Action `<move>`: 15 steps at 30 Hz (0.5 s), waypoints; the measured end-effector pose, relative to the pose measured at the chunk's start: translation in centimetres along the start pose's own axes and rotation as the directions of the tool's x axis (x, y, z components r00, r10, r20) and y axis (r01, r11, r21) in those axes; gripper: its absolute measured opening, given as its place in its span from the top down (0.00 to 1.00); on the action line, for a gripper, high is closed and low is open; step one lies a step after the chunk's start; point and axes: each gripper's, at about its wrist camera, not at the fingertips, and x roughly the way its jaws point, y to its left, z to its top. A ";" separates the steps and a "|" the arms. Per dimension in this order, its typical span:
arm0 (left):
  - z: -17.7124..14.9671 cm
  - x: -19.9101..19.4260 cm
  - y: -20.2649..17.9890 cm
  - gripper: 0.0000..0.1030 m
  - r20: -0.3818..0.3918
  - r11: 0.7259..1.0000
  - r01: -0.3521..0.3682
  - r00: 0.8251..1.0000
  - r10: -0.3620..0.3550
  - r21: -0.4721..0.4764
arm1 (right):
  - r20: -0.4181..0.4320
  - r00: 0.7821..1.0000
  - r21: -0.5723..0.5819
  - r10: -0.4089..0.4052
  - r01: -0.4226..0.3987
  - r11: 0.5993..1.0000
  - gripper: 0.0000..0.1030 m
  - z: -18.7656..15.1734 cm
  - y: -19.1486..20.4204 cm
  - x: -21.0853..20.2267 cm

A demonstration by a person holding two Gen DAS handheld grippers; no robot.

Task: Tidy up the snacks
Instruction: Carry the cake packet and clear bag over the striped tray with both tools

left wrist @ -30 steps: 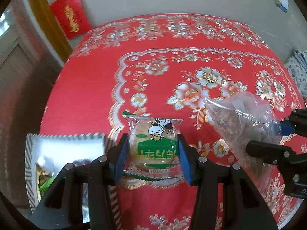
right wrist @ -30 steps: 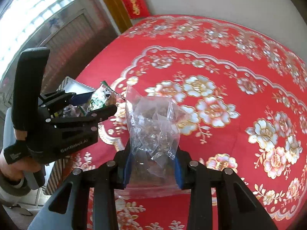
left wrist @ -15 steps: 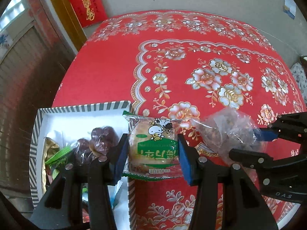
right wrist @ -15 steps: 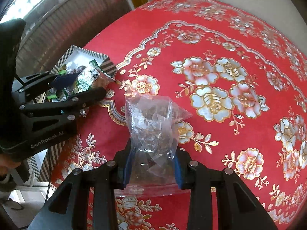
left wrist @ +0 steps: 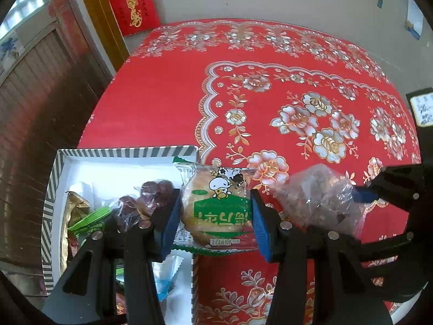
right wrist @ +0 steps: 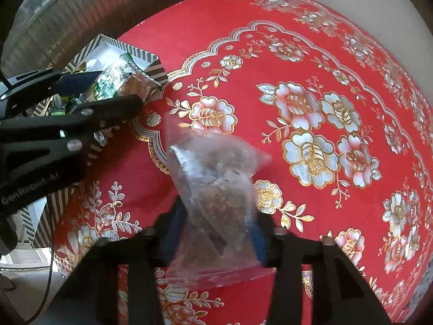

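Box (left wrist: 124,152), striped rim, white inside, now sitting at 8 o'clock in left wrist view, having slid in from frame edge over last second. Left gripper (left wrist: 215,216) staying clamped on bun packet (left wrist: 216,211), now hanging over box's right wall. Right gripper (right wrist: 213,233) at 3 o'clock, keeping pinched on clear snack bag (right wrist: 216,178), trailing above red tablecloth (left wrist: 167,103). Judgement: drop-off nearing; bun going first.

Both cameras sit just behind their jaws, looking forward and down at the bench (left wrist: 162,103) from close range. Left wrist view: striped box (left wrist: 51,189) left of and below its jaws. Right wrist view: same box (right wrist: 151,67) ahead-left of its jaws. Shared: box, red floral cloth (right wrist: 311,113), each other's gripper.
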 end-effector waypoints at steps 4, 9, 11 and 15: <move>-0.1 -0.1 0.2 0.51 -0.002 1.000 0.004 1.000 -0.004 0.000 | 0.013 1.000 0.002 0.022 -0.023 1.000 0.68 -0.6 -0.5 -0.5; -0.3 -0.4 -0.1 0.51 0.000 1.000 0.002 1.000 -0.002 0.008 | 0.050 0.998 0.035 0.028 -0.030 0.999 0.70 -1.8 -1.3 -2.2; -0.3 -0.5 -0.2 0.51 0.005 1.000 0.001 1.000 -0.001 0.011 | 0.066 0.997 0.045 0.033 -0.036 0.998 0.70 -1.9 -1.4 -2.9; -0.5 -1.0 -0.5 0.51 0.013 1.000 -0.002 1.000 0.002 0.016 | 0.090 0.996 0.050 0.023 -0.028 0.998 0.70 -1.9 -1.3 -4.3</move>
